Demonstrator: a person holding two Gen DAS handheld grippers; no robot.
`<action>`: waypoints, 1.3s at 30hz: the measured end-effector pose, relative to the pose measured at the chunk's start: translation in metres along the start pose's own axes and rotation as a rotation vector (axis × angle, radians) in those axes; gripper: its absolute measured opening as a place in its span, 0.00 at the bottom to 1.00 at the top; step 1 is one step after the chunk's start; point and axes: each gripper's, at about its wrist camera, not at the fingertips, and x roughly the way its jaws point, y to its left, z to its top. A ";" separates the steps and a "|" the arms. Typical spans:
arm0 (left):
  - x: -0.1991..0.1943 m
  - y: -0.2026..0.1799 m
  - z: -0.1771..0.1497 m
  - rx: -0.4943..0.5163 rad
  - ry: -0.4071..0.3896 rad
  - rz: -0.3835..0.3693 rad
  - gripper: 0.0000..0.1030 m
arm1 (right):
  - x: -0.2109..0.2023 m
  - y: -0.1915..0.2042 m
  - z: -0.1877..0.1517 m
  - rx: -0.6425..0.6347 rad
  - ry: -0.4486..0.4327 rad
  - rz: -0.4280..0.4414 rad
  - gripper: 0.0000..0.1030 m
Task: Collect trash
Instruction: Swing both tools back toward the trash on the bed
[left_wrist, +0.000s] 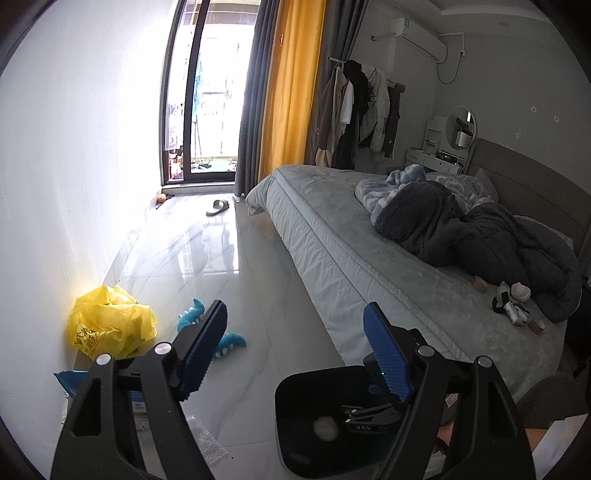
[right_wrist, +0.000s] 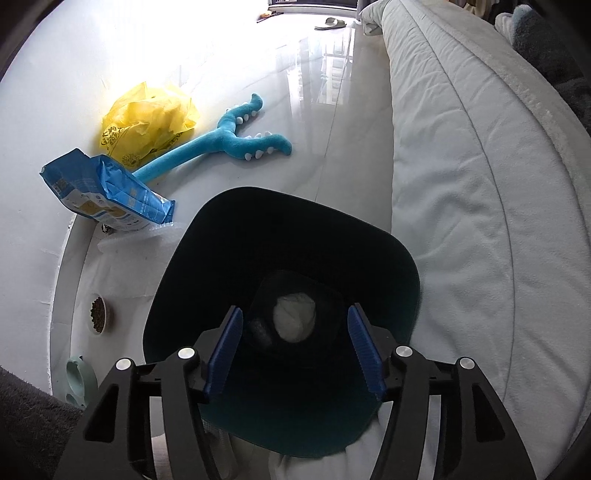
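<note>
A dark bin stands on the floor beside the bed, with a crumpled white paper ball lying at its bottom. My right gripper hangs over the bin's mouth pointing down, open, with nothing between its blue pads. In the left wrist view the bin sits at the lower middle and the paper ball shows inside it. My left gripper is raised above the floor, open and empty. A crumpled yellow plastic bag lies by the wall. A blue packet rests near it.
A teal plush toy lies on the glossy floor between the bag and the bin. Bubble wrap and a bowl of pet food sit along the wall. The bed fills the right side, with small items on it. A slipper lies near the window.
</note>
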 end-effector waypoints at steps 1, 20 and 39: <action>0.000 -0.002 0.000 0.007 -0.003 0.003 0.77 | -0.004 -0.001 0.000 0.003 -0.008 0.003 0.61; 0.015 -0.062 0.020 -0.016 -0.018 -0.089 0.87 | -0.122 -0.053 -0.009 0.030 -0.369 0.033 0.71; 0.051 -0.164 0.022 0.084 0.021 -0.237 0.91 | -0.186 -0.175 -0.075 0.161 -0.509 -0.082 0.73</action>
